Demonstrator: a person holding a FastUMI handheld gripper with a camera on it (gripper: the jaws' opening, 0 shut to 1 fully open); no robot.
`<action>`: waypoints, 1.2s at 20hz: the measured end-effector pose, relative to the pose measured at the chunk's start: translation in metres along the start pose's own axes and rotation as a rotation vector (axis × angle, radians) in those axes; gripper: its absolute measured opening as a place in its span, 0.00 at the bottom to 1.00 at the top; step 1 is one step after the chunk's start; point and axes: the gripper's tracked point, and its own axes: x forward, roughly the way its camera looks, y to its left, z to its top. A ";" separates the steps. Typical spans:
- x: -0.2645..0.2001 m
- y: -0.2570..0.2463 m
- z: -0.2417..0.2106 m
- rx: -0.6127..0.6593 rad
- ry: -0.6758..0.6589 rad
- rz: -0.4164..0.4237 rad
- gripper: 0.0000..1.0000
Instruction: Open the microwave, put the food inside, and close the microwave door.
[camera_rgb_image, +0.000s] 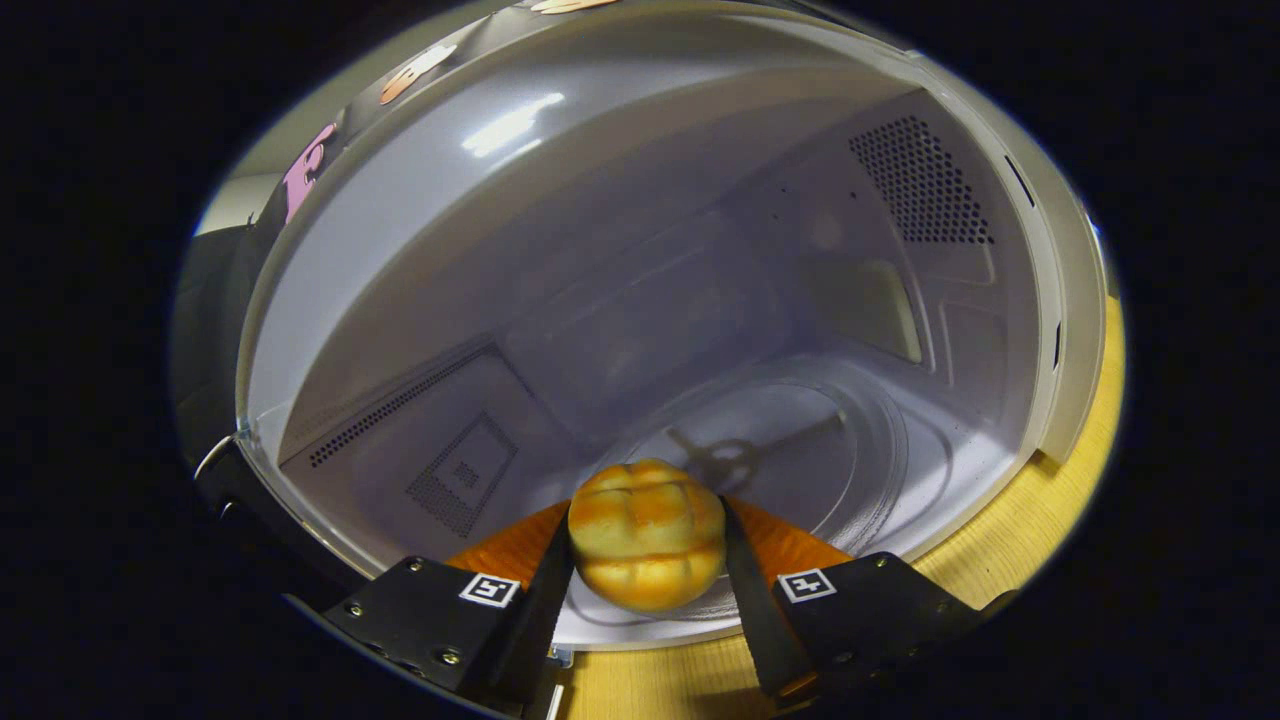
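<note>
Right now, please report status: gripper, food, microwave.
Gripper shut on bun, at the cavity mouth. Microwave open, turntable bare just beyond. Nothing blocks the way in.

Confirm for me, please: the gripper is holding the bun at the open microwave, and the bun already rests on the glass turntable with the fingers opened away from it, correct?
Not quite. In the gripper view the gripper is shut on the bun, both fingers pressing its sides. It is held at the front edge of the open microwave, with the glass turntable beyond it.
</note>
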 end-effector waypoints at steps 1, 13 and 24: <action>0.001 -0.001 0.000 0.000 -0.011 -0.003 0.79; -0.018 0.002 -0.002 -0.153 -0.025 0.002 0.98; -0.190 0.091 -0.010 -0.304 -0.015 0.284 0.98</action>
